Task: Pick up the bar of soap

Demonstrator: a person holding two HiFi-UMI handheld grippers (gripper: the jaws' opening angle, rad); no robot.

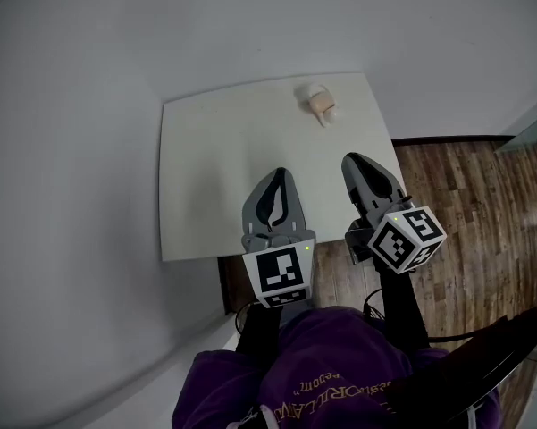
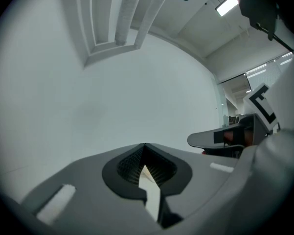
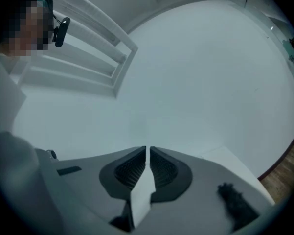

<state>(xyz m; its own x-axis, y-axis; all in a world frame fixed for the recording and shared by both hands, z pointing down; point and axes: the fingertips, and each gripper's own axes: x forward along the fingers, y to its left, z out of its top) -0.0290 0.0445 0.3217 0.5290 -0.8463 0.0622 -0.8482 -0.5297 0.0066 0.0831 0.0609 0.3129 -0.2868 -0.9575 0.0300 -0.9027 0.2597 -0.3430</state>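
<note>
The bar of soap (image 1: pixel 321 104) is a small pale beige block lying near the far right corner of the white table (image 1: pixel 214 177). My left gripper (image 1: pixel 280 174) hangs over the table's near middle, shut with nothing in it. My right gripper (image 1: pixel 351 160) is beside it over the near right part, also shut and empty. Both are well short of the soap. In the left gripper view the left gripper (image 2: pixel 145 146) has its jaws meeting at the tips and faces a blank wall. In the right gripper view the right gripper (image 3: pixel 147 149) shows only a thin slit. Neither gripper view shows the soap.
The table stands in a corner of pale grey walls (image 1: pixel 89 150). Wooden floor (image 1: pixel 482 195) lies to the right of it. The person's purple sleeve (image 1: pixel 331 374) fills the bottom of the head view. A ceiling light (image 2: pixel 227 5) shows in the left gripper view.
</note>
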